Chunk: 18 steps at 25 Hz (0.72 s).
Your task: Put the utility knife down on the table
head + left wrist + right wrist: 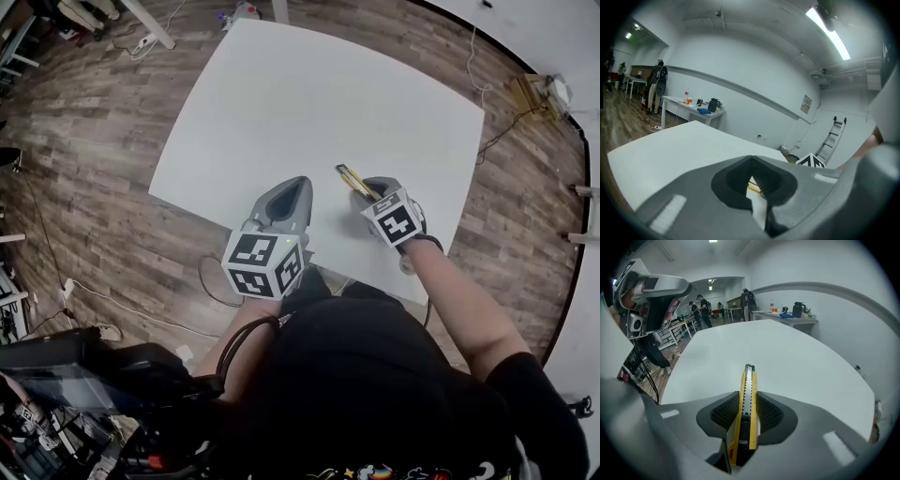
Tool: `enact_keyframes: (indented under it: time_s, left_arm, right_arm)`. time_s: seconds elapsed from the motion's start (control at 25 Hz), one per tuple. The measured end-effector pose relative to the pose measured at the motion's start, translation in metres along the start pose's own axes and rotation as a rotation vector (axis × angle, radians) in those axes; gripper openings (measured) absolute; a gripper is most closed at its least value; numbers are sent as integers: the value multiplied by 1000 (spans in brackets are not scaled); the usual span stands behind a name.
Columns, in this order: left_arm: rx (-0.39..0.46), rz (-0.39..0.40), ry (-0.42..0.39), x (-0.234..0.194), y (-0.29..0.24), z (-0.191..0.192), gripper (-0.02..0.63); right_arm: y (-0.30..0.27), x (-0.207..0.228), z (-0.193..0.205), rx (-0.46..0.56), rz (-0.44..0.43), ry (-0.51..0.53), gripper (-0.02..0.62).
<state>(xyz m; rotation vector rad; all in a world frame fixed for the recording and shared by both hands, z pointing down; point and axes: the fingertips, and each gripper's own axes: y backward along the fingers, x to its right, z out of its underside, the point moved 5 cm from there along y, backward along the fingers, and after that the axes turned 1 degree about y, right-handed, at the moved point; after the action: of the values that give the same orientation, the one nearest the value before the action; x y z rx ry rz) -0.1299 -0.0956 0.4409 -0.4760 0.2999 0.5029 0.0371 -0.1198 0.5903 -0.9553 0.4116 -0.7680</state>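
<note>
Left gripper (295, 187) closed, empty; my right gripper (375, 190) clamps the utility knife (747, 399) over the table (309, 94), so next I should lower and release.

The utility knife (747, 394) is a slim yellow snap-off cutter, with a black slider and a ridged metal track along its top. It is clamped by its rear half between the jaws of the right gripper (372, 191). Its tip is pointed far-left, over the near right part of the white table (281, 103).

One utility knife (746, 413), one table (309, 94), two tongs (296, 187) (367, 191).
</note>
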Motion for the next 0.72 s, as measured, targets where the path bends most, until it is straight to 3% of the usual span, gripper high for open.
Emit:
enact_keyframes:
  time_s: [0.16,0.24,0.32,0.36,0.44,0.56,0.72]
  left_arm:
    - [-5,22,-11,-3,5,-2,0]
    - [-8,36,-18,-4,8,-4,0]
    - [-9,50,-29,-5,9,-8,0]
    - [-10,56,-35,-4,9,-10,0]
    - [-8,74,-55,-1,8,-16,0]
    - [4,104,-100,8,4,-29,0]
    - [18,142,-150,27,0,-38,0]
  right_arm:
    - [-3,2,1,12,-16,-43,157]
    - [2,4,-4,67,-18,-85,229]
    - [24,7,-16,172,-15,-183,238]
    - [43,10,-23,249,-2,-248,225]
    - [94,16,-38,432,52,-367,27]
    - [177,20,-52,657,148,-445,26]
    - [243,20,-37,757,279,-449,25]
